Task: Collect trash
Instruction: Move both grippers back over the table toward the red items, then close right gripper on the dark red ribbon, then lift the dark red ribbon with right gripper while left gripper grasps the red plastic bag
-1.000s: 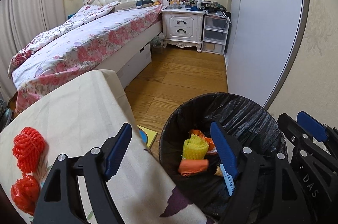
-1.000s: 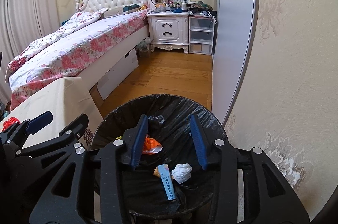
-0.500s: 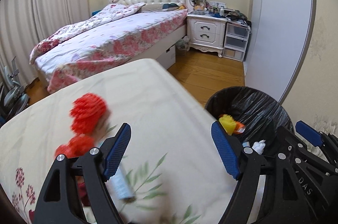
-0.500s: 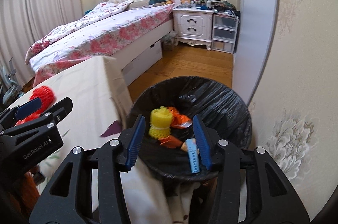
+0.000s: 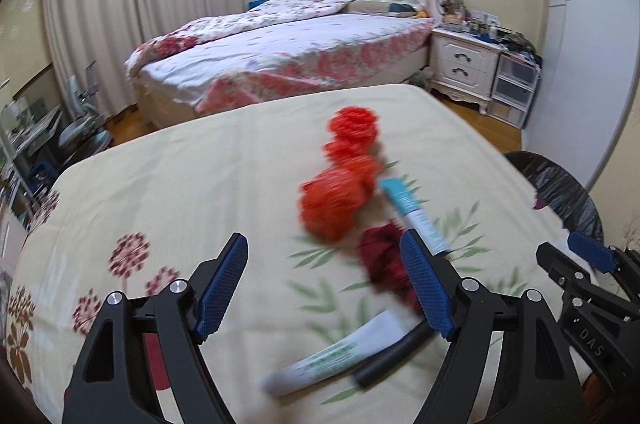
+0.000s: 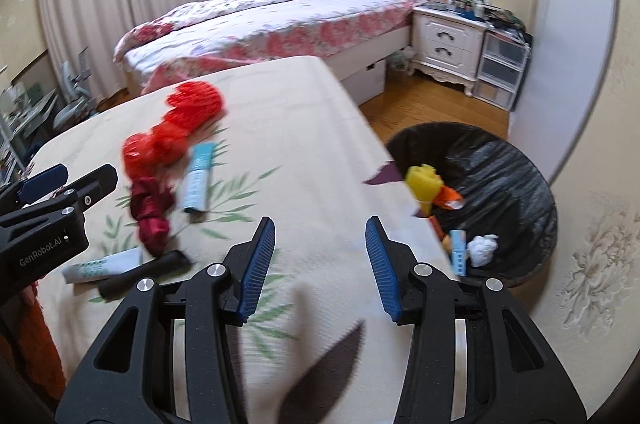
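On the cream floral tablecloth (image 5: 168, 176) lie red foam nets (image 5: 340, 180), a dark red crumpled wrapper (image 5: 380, 256), a blue-white tube (image 5: 416, 216), a white-green tube (image 5: 340, 356) and a black stick (image 5: 392, 356). My left gripper (image 5: 324, 288) is open and empty, just short of them. My right gripper (image 6: 320, 264) is open and empty over the table's right edge. The black-lined bin (image 6: 512, 184) holds a yellow net (image 6: 422, 184), orange scraps, a blue tube and a white wad. The trash also shows in the right wrist view: red nets (image 6: 176, 128), wrapper (image 6: 150, 212).
A floral bed (image 5: 280, 56) stands behind the table. A white nightstand (image 5: 464, 64) and plastic drawers (image 6: 500, 68) stand at the back right. A wall and wardrobe door (image 6: 576, 24) run close on the right of the bin. Chairs stand far left.
Both grippers have swung left from over the bin to over the table. The trash items now lie in front of the left gripper. Both stayed open.
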